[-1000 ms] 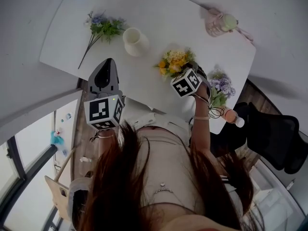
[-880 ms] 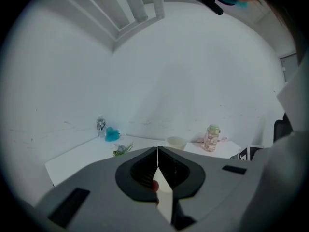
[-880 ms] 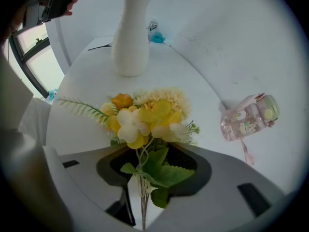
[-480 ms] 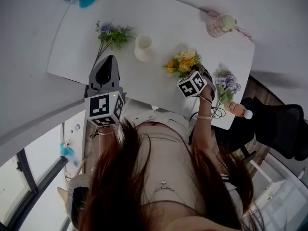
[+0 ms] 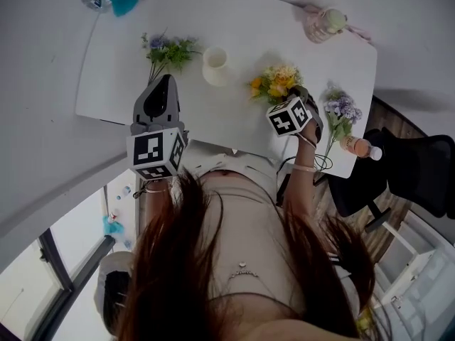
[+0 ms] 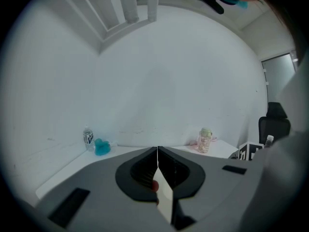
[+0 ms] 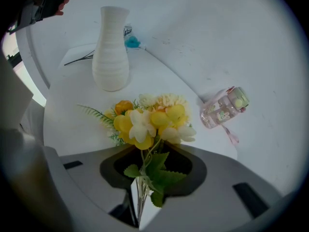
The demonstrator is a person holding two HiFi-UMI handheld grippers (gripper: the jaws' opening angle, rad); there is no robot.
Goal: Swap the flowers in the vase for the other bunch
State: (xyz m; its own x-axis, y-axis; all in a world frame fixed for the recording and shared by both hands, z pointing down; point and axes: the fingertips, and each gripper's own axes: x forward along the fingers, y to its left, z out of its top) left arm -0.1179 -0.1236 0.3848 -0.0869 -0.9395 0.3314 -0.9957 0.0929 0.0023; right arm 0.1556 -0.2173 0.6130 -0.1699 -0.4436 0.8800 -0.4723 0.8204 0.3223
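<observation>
The right gripper (image 7: 141, 195) is clenched on the thin green stems of the yellow bunch (image 7: 152, 117); its jaws have just been closing, with the stems between them, and the yellow, orange and cream blooms fan out just past the fingertips. The left gripper (image 6: 158, 153) is clamped tight on nothing, its fingers pressed flat together and pointing out over the table towards the wall. Beyond the right fingers, well past the blooms, the white ribbed vase (image 7: 111, 52) stands upright on the white table (image 5: 234, 20). A green and purple bunch (image 5: 167, 50) lies flat ahead of the left fingers, beside the vase. A lilac bunch (image 5: 340, 111) lies near the table edge to the outer side of the right fingers, with an orange bottle (image 5: 359, 146) by it. Farther out, past the right fingertips, sits a pink bottle (image 7: 224, 108); far ahead of the left fingers are a water bottle (image 6: 88, 137) and a teal object (image 6: 102, 147). A black chair (image 5: 419, 172) stands off the table's right end. The stems' lower ends are hidden inside the right jaws, whether the blooms touch the table cannot be told, and the person's hair and torso (image 5: 234, 261) cover the lower head view.
</observation>
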